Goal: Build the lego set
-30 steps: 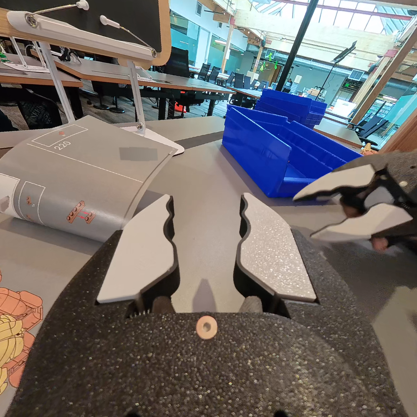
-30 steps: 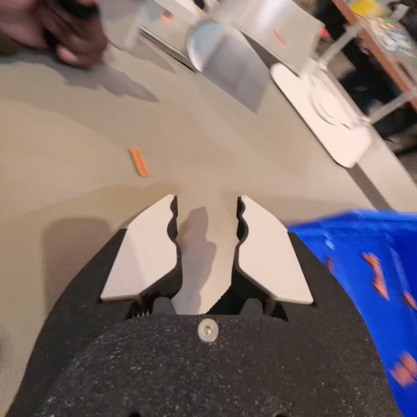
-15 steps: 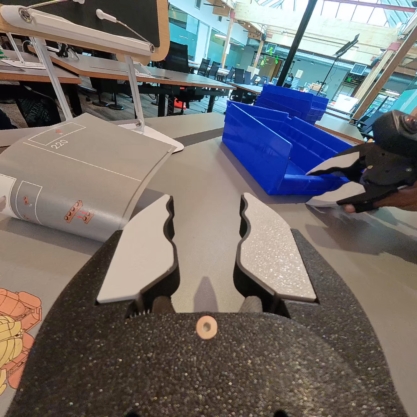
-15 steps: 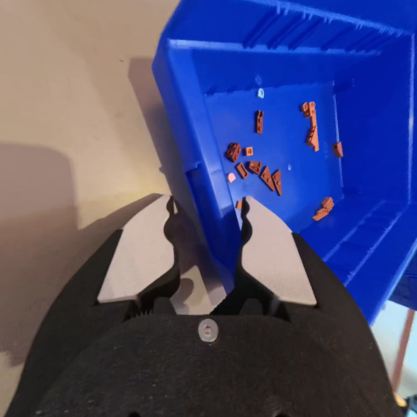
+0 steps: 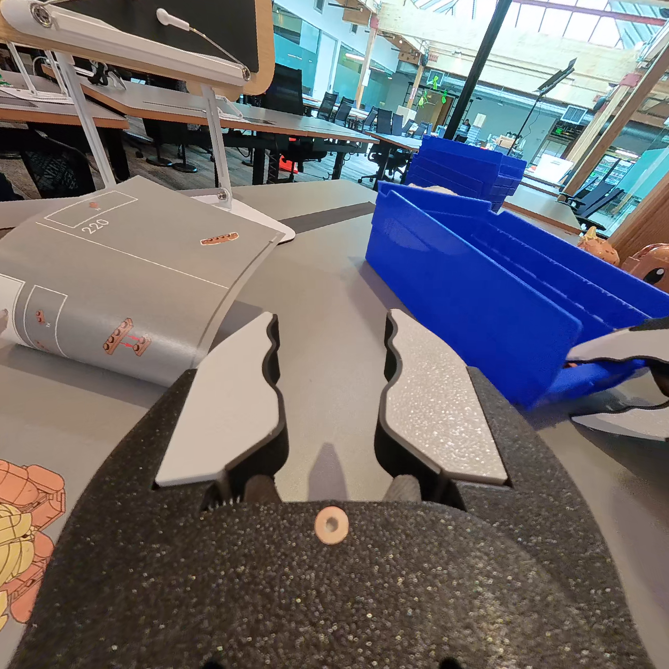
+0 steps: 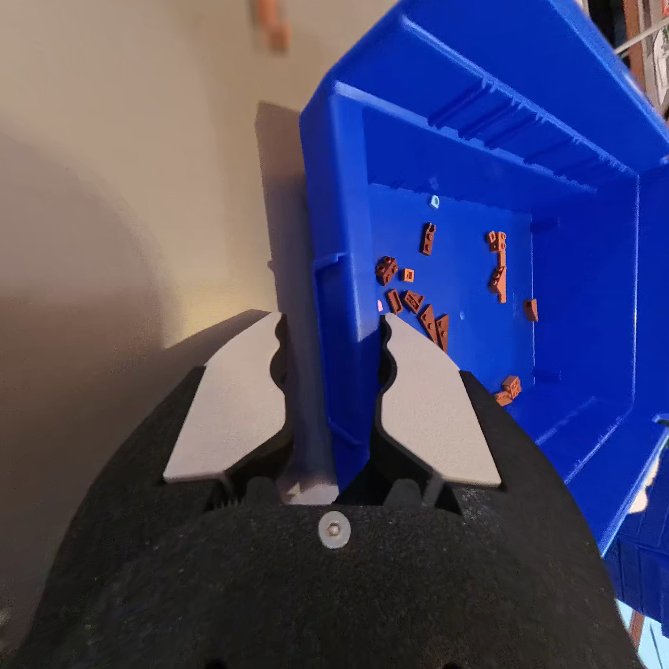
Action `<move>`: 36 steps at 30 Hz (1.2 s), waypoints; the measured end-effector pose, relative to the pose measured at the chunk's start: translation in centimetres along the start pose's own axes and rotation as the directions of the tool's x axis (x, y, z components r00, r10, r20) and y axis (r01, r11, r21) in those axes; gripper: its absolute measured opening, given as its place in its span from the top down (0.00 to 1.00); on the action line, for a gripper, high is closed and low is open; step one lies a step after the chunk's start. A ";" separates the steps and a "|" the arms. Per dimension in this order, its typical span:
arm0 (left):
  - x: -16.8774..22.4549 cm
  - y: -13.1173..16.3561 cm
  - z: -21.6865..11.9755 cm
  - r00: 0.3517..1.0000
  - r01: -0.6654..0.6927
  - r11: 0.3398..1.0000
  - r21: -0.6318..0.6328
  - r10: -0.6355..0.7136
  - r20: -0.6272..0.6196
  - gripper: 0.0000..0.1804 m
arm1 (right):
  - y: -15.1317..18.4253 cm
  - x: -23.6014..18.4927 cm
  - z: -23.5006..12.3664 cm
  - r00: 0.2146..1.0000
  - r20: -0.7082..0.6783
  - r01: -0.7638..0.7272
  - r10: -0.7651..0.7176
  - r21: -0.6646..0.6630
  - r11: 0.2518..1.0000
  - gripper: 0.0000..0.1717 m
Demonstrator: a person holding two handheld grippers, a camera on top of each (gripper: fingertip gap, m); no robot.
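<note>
Hovering low over the grey tabletop (image 5: pixel 318 289), the left claw (image 5: pixel 331 318) stood spread with only bare surface between its two pale fingers (image 5: pixel 231 380). Just to its left lay an open booklet (image 5: pixel 119 275) with a curled grey page showing small brick drawings, and behind that rose a white stand (image 5: pixel 217 144). To its right sat a long blue bin (image 5: pixel 470 300), with a stack of more blue bins (image 5: pixel 467 166) farther back. At the near end of the bin the right claw (image 5: pixel 593 383) reached in from the picture's edge, one finger above the end wall and one below it. In the right wrist view, the right claw (image 6: pixel 331 322) straddled the bin's (image 6: pixel 579 202) near wall, which stood between the fingers: the right finger (image 6: pixel 427 391) lay inside the bin against the wall, while a strip of tabletop (image 6: pixel 108 181) showed between the wall and the left finger (image 6: pixel 235 398), so the claw was spread rather than pinching. Small brown bricks (image 6: pixel 427 315) lay scattered on the bin's floor, some just beyond the right fingertip, others near the far side. A blurred brown piece (image 6: pixel 275 25) lay on the tabletop well beyond the bin.
</note>
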State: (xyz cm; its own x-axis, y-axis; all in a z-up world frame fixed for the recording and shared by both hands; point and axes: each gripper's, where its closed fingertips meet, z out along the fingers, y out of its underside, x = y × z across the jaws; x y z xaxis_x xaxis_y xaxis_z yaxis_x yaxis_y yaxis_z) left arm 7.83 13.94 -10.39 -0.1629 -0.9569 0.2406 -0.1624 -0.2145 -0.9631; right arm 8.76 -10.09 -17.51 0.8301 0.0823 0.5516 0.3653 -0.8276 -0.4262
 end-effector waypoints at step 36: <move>0.5 0.4 0.0 1.000 -0.008 1.000 -0.027 0.007 -0.022 0.69 | -1.4 9.5 -8.9 0.552 0.478 0.696 -0.683 0.187 0.693 0.78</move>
State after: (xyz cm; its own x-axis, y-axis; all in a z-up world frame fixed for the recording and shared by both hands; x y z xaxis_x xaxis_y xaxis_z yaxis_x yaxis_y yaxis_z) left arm 7.73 13.36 -10.64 -0.1858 -0.9538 0.2362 -0.1872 -0.2016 -0.9614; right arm 12.43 -13.09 -5.27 0.4100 0.8762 0.2533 0.9098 -0.4125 -0.0461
